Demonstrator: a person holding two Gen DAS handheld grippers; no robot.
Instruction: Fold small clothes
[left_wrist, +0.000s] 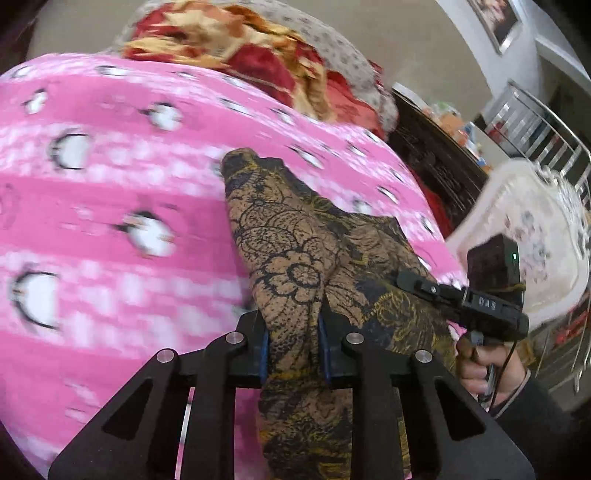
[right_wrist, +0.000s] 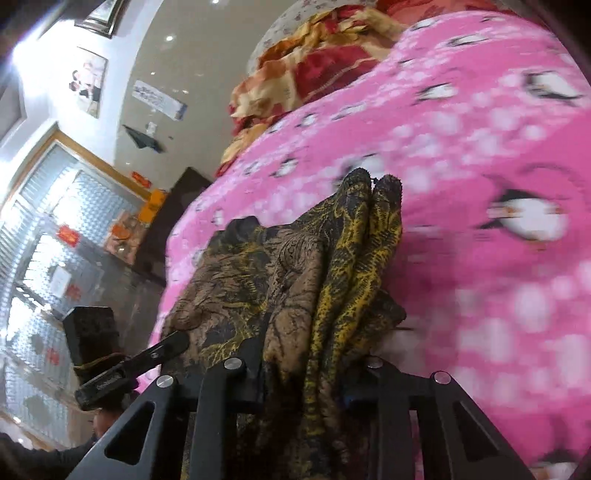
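My left claw (left_wrist: 291, 347) is clamped on a bunched edge of the brown patterned garment (left_wrist: 295, 258), bottom centre of the frame. My right claw (right_wrist: 301, 380) pinches another fold, so the cloth hangs between both above the pink blanket (left_wrist: 110, 192), ready, I judge, for folding.

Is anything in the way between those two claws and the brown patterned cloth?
Nothing visible. The left gripper and the right gripper are each already clamped on the brown patterned cloth, above the pink penguin blanket.
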